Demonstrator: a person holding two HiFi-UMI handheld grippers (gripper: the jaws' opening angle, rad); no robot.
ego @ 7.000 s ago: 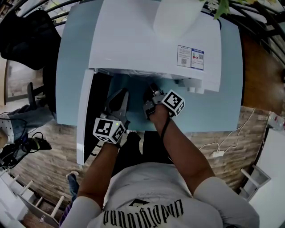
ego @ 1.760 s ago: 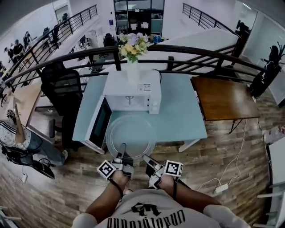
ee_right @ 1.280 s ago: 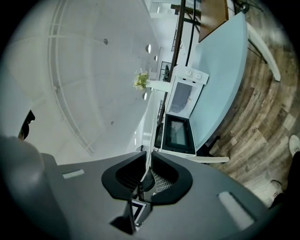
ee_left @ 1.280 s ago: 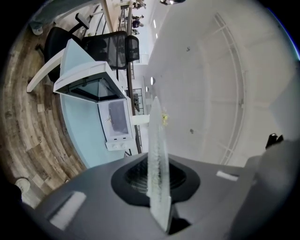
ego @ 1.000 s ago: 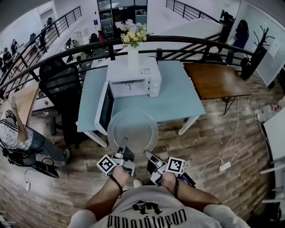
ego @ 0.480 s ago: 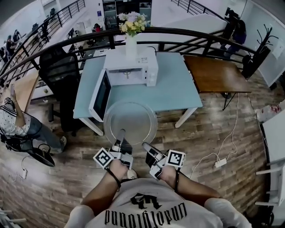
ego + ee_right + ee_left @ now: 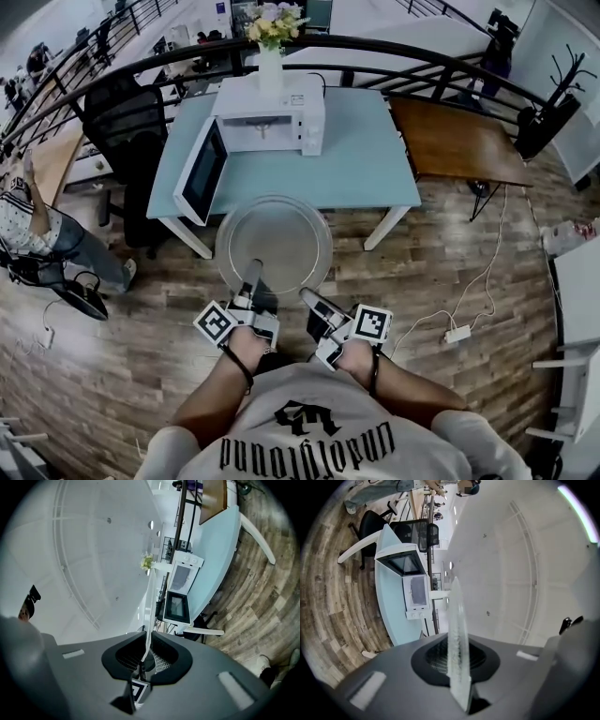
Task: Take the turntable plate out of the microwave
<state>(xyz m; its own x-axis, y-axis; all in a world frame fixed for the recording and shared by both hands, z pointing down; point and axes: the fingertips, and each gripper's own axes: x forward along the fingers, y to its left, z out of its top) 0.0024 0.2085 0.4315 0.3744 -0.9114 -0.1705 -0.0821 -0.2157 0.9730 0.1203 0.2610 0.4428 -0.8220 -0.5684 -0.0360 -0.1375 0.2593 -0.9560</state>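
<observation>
The round clear glass turntable plate [image 7: 274, 239] is held level over the wooden floor, out in front of the table. My left gripper [image 7: 253, 270] is shut on its near rim, and my right gripper [image 7: 307, 296] is shut on the rim a little to the right. In the left gripper view the plate [image 7: 457, 630] stands edge-on between the jaws of the left gripper [image 7: 458, 660]. The right gripper view shows the thin plate edge [image 7: 149, 611] pinched in the right gripper [image 7: 146, 654]. The white microwave [image 7: 267, 117] sits on the table with its door [image 7: 201, 174] swung open to the left.
The light blue table [image 7: 356, 164] stands ahead; a vase of flowers [image 7: 271, 42] tops the microwave. A brown table [image 7: 455, 141] is to the right, a black chair [image 7: 122, 117] to the left. A person [image 7: 28, 225] sits at far left. A power strip [image 7: 457, 335] lies on the floor.
Both grippers and the plate have drawn back from the table together; the plate now hangs wholly over the floor, and the microwave sits farther away in the view.
</observation>
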